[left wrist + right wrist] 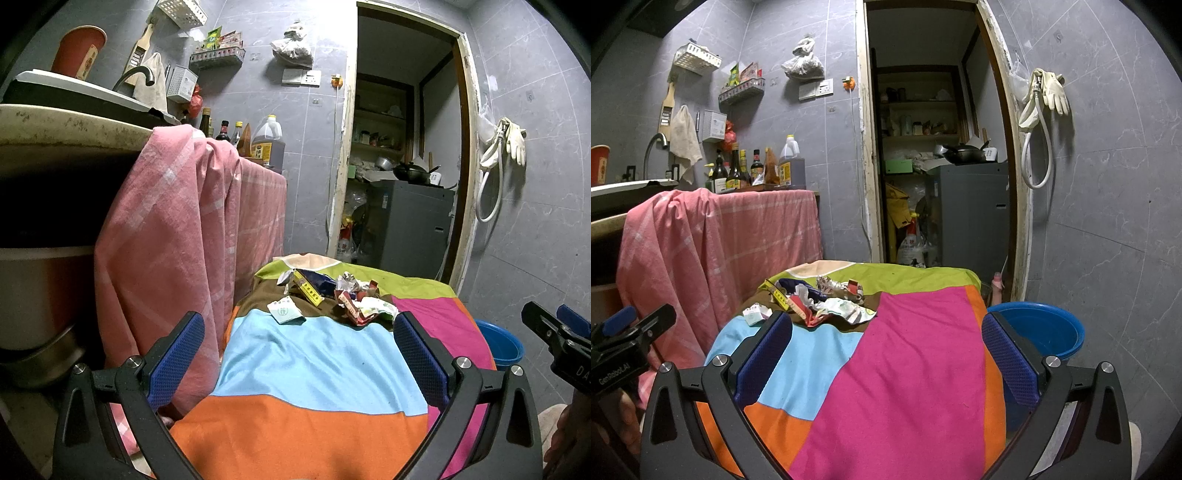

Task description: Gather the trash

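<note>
Trash [332, 295] is heaped at the far end of the patchwork-covered table [314, 369]; left gripper [299, 354] and right gripper [886, 354] are held spread and empty, presumably for reaching; blue basin [1045, 328] is set just beside.

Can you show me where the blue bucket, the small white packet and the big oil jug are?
Blue bucket [1047, 325]: right wrist view, inner wall.
Small white packet [285, 311]: left wrist view, its printed face.
Big oil jug [791, 167]: right wrist view, its amber body.

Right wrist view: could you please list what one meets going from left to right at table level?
Left gripper → pink cloth → white packet → trash pile → blue basin.
</note>
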{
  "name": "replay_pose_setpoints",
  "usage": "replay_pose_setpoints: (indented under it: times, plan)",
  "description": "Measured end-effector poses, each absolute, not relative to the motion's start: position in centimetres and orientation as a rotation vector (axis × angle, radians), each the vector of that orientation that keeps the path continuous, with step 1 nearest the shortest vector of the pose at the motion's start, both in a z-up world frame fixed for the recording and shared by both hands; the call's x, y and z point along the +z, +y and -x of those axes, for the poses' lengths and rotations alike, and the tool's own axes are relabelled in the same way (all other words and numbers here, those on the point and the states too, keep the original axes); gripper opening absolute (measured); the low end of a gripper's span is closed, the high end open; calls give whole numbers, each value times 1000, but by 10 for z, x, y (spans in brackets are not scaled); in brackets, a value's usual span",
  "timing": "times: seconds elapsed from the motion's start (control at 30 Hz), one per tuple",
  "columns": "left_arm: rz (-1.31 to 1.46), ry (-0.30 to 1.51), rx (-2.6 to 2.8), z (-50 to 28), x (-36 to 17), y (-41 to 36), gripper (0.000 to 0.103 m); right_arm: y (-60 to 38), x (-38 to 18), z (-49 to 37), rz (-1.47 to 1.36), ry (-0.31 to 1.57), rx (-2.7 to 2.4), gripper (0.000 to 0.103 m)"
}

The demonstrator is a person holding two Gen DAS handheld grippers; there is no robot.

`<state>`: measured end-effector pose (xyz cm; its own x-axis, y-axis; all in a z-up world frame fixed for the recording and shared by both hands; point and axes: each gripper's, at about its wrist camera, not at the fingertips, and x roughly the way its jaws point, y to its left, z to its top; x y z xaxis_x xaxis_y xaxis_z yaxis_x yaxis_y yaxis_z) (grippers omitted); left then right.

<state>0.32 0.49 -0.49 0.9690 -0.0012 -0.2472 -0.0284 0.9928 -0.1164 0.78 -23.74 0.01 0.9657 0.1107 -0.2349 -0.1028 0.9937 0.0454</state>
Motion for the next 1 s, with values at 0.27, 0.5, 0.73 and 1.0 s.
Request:
replay_pose_setpoints:
  times: [0.27, 0.5, 0.73, 1.0]
  plan:
    - [120, 252, 15, -3, -4, 4, 100, -239, 1, -8, -33, 242, 108, 103]
    - [108, 222, 27, -7, -11, 8, 100, -233, 3, -12, -17, 207, 129, 103]
    - [83, 178, 42, -44, -17, 12, 100, -215, 12, -30, 7, 122, 167, 103]
    - [46, 255, 30, -86, -18, 13, 100, -214, 22, -84, 23, 141, 208, 103]
